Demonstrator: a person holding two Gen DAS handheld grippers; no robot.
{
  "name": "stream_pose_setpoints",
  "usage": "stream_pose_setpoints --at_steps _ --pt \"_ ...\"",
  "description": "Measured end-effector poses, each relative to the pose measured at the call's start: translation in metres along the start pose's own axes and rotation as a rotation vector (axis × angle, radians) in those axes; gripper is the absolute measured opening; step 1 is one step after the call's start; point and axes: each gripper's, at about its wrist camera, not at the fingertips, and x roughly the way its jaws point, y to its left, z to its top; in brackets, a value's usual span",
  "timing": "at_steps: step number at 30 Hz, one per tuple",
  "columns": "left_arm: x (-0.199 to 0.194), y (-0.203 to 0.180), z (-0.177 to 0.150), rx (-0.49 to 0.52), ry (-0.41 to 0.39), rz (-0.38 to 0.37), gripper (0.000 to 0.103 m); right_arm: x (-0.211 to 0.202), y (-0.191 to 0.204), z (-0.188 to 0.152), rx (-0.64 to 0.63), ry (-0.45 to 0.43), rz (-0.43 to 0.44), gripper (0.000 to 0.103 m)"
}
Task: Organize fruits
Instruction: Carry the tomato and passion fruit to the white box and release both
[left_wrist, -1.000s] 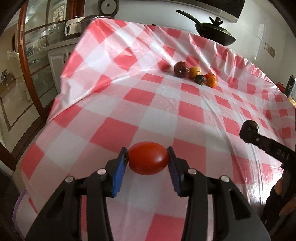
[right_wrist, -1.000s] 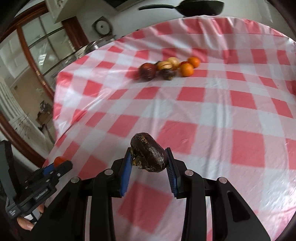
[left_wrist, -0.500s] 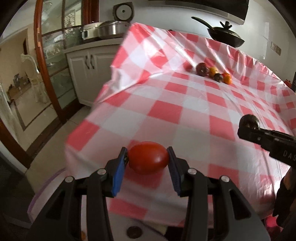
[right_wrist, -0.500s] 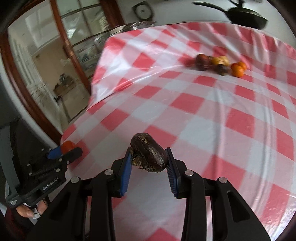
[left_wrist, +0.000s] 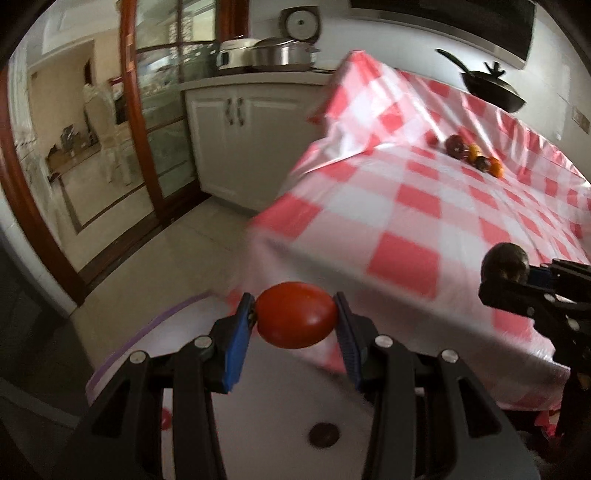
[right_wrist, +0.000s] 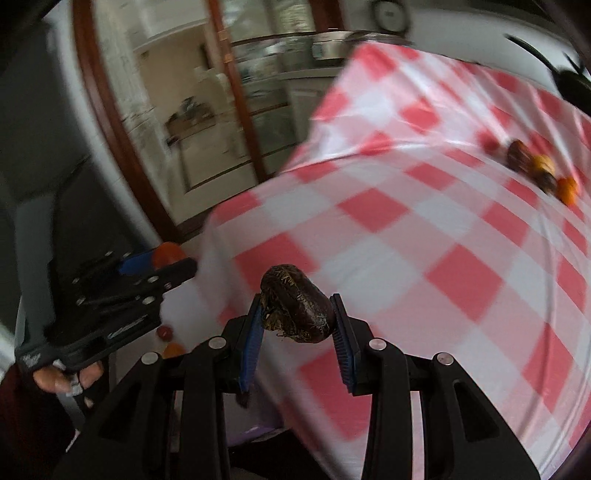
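Note:
My left gripper (left_wrist: 295, 320) is shut on a red tomato (left_wrist: 296, 319) and holds it past the near edge of the table, above a white bin (left_wrist: 266, 398). My right gripper (right_wrist: 296, 314) is shut on a dark brown wrinkled fruit (right_wrist: 297, 309) over the near corner of the red-and-white checked tablecloth (right_wrist: 424, 236). Each gripper shows in the other's view: the right one (left_wrist: 517, 273) and the left one (right_wrist: 162, 258). Several fruits (left_wrist: 474, 155) lie in a row at the far side of the table.
A white cabinet (left_wrist: 240, 147) and a wood-framed glass door (left_wrist: 147, 140) stand to the left beyond tiled floor (left_wrist: 155, 266). Pots (left_wrist: 280, 53) sit on the counter, a black wok (left_wrist: 491, 90) behind the table. Small fruits (right_wrist: 166, 332) lie in the bin.
Both grippers have pulled back and swung left, off the near table edge, still holding their fruits. The floor, the cabinet and the white bin have come into view.

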Motion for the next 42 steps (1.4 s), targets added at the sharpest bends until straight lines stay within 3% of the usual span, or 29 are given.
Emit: stream_pose_setpoints --at_steps 6,11,18,23,29,38,42 --pt "-0.001 0.044 -0.029 -0.079 0.049 0.059 0.044 0.024 0.057 -0.012 -0.177 0.08 0.101 0.036" --pt "0.02 0.072 -0.055 -0.136 0.142 0.114 0.044 0.057 0.093 -0.031 -0.293 0.193 0.155 0.036" --pt "0.055 0.097 -0.086 -0.198 0.315 0.179 0.044 0.128 0.11 -0.059 -0.296 0.411 0.201 0.036" --pt "0.076 0.111 -0.104 -0.253 0.424 0.2 0.044 0.161 0.119 -0.075 -0.298 0.515 0.197 0.036" --pt "0.089 0.118 -0.114 -0.266 0.483 0.225 0.044 0.175 0.131 -0.088 -0.355 0.568 0.181 0.036" --pt "0.095 0.122 -0.12 -0.278 0.512 0.239 0.045 0.17 0.141 -0.09 -0.382 0.553 0.172 0.038" --pt "0.092 0.117 -0.112 -0.268 0.483 0.252 0.064 0.161 0.135 -0.086 -0.371 0.538 0.172 0.046"
